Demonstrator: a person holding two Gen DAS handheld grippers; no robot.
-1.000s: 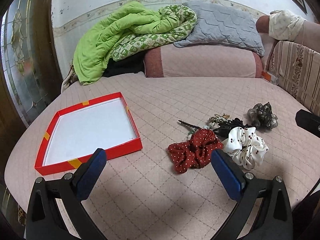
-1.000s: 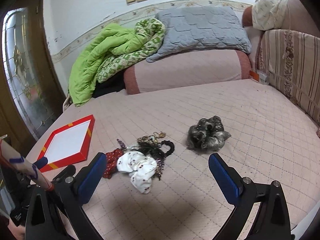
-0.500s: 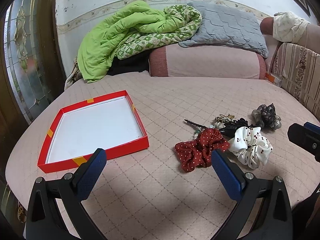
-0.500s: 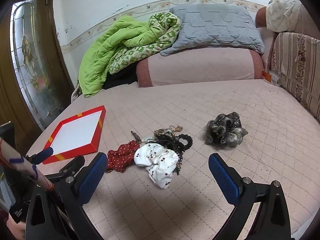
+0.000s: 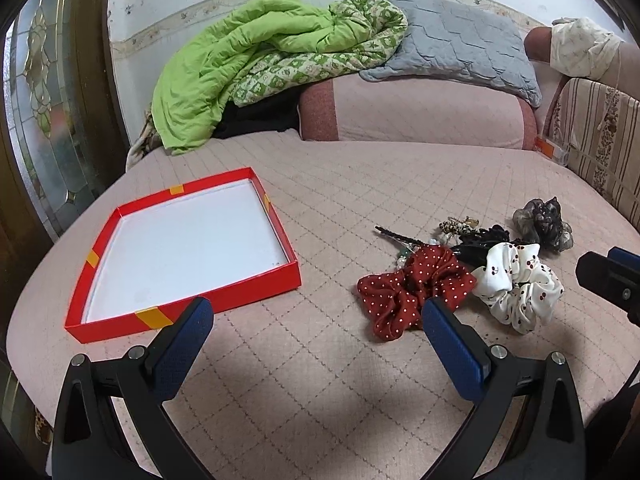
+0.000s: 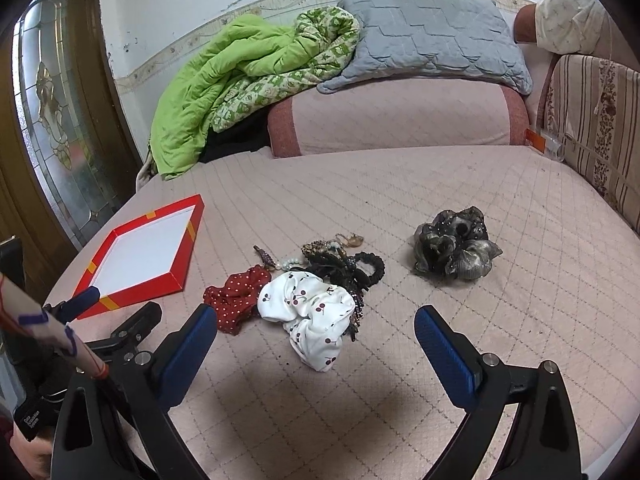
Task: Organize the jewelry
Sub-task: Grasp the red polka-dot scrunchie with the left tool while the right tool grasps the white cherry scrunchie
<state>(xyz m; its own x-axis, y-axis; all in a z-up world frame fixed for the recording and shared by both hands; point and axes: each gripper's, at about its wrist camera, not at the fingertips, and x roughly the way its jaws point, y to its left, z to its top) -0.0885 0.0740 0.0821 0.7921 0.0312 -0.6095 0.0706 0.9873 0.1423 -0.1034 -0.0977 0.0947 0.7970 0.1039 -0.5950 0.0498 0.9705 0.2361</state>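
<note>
A shallow red box (image 5: 280, 280) with a white inside lies empty at the left of the bed; it shows too in the right wrist view (image 6: 176, 280). Right of it sits a pile: a red dotted scrunchie (image 5: 408, 292) (image 6: 236, 292), a white cherry-print scrunchie (image 5: 516, 280) (image 6: 312, 312), black hair ties and small clips (image 6: 344, 264). A grey-black scrunchie (image 6: 456, 248) (image 5: 544, 224) lies apart to the right. My left gripper (image 5: 316, 320) hovers open, short of the red scrunchie. My right gripper (image 6: 316, 328) is open just before the white scrunchie.
The pink quilted bed cover (image 5: 320, 380) spreads all around. At the back lie a green blanket (image 5: 248, 52), a grey cushion (image 5: 460, 36) and a pink bolster (image 5: 420, 116). A striped sofa arm (image 6: 592, 120) borders the right. A glass door (image 5: 36, 120) stands left.
Both grippers have drifted a little, so the box and scrunchie pile sit slightly more to the right in each view. Nothing was picked up; both stay open.
</note>
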